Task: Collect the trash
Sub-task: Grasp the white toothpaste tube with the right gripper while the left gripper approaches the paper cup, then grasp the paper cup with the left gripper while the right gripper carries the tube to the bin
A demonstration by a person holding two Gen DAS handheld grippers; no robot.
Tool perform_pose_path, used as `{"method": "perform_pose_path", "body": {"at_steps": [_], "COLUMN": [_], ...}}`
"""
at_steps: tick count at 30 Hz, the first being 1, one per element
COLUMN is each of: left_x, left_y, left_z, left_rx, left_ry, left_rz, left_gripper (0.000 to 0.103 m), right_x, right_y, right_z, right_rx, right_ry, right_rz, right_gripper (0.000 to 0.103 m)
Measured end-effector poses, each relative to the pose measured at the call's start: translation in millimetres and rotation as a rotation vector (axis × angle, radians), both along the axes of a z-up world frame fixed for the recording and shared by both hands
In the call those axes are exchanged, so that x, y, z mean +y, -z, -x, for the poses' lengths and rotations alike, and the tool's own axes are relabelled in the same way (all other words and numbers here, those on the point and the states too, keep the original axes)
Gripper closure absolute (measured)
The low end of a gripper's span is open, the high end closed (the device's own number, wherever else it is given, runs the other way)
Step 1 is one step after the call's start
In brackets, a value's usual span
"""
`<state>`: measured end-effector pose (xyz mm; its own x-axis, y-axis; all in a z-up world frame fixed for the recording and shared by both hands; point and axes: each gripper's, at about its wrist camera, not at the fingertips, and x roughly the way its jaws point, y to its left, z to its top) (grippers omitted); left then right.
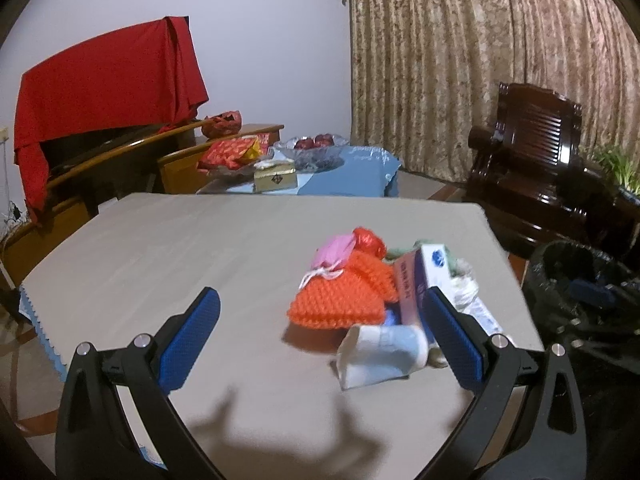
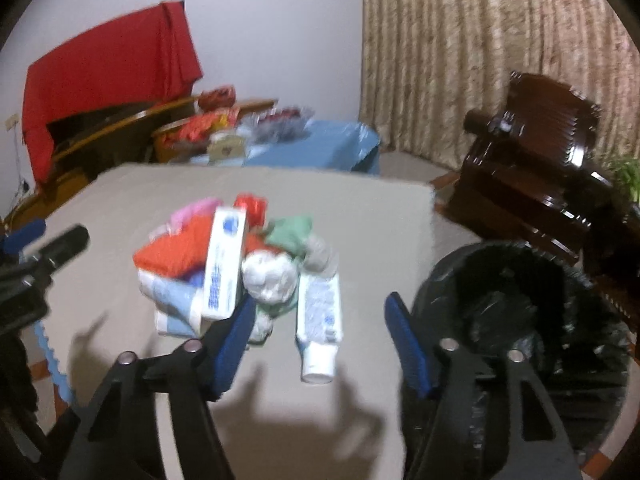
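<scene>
Toothpaste tube (image 2: pixel 319 322) lies between parted right gripper (image 2: pixel 320 338) jaws, untouched.

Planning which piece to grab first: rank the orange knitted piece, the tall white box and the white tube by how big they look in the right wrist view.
1. Orange knitted piece, partly hidden
2. Tall white box, close to it, so unsure
3. White tube, nearest the camera

I can read no word or number anywhere. The long white carton (image 1: pixel 430 276) at one o'clock from my left fingers bears a round blue logo and a band of print too blurred to make out. The white tube (image 2: pixel 320 322) at twelve o'clock from my right fingers carries blue print, also unreadable.
</scene>
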<state>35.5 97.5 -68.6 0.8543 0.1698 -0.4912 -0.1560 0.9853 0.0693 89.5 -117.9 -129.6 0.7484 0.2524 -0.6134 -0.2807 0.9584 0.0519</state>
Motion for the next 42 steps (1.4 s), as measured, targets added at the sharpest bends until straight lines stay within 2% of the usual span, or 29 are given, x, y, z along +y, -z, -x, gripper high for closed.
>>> {"method": "perform_pose_path", "body": {"at_steps": [2, 7, 21, 24, 26, 32, 42], "left_x": [2.5, 6.4, 7.9, 7.8, 7.8, 1.6, -7.2], "left_y": [6.7, 24.7, 50.6, 54.3, 56.5, 57.9, 76.8], "left_z": [-2.6, -9.6, -24.5, -25.6, -25.5, -28.3, -43.7], "left_rx": [0.010, 0.043, 0.104, 0.116, 0.121, 0.137, 0.174], "left_ry": [0.004, 0.010, 0.031, 0.035, 0.040, 0.059, 0.083], "left_rz": [0.002, 0.015, 0.038, 0.043, 0.047, 0.051, 0.067], "left_gripper": [0.005, 0.005, 0.005, 0.005, 0.005, 0.005, 0.005], "right_x": [4.2, 9.9, 11.1, 14.4, 15.6, 10.6, 5.4], "right_y": [15.4, 43.5, 78.8, 79.5, 79.7, 71.9, 67.1], "right_z": [-6.3, -20.5, -49.3, -52.9, -53.3, -53.0, -54.2], "right_rx": [0.029, 0.086, 0.187, 0.190, 0.190, 0.213, 0.213], "right_ry": [-0.011, -0.020, -0.027, -0.040, -0.048, -0.045, -0.029], "right_rz": [0.010, 0.038, 0.065, 0.073, 0.070, 0.037, 0.027], "right_gripper": [0.049, 0.051, 0.054, 0.055, 0.064, 0.066, 0.067]}}
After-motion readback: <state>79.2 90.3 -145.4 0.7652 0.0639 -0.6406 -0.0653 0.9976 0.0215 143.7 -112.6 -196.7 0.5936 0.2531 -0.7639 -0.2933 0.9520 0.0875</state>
